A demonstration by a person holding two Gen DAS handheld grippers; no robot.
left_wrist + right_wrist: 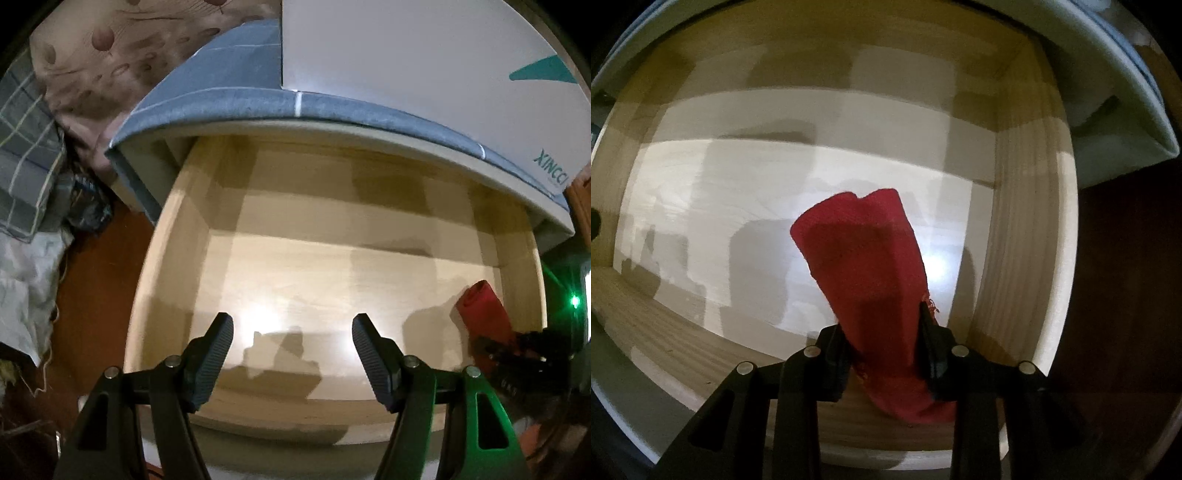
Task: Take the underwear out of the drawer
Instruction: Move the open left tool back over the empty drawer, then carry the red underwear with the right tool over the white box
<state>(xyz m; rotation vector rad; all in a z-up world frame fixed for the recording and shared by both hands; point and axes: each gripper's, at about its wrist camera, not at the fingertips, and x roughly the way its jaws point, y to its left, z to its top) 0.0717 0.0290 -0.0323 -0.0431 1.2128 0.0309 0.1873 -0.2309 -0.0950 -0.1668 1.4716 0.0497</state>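
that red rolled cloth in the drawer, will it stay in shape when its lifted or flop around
The red underwear probably sags: it is soft knit fabric, loosely rolled, with a frayed edge by the right gripper, whose fingers close on its sides. It looks light, so the pinch likely holds. The free end may unroll, since nothing binds it. The left gripper is open over the drawer floor.

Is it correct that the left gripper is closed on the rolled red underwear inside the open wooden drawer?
No, it is the right gripper that is closed on the red underwear in the wooden drawer, as the right wrist view shows. The left gripper is open.
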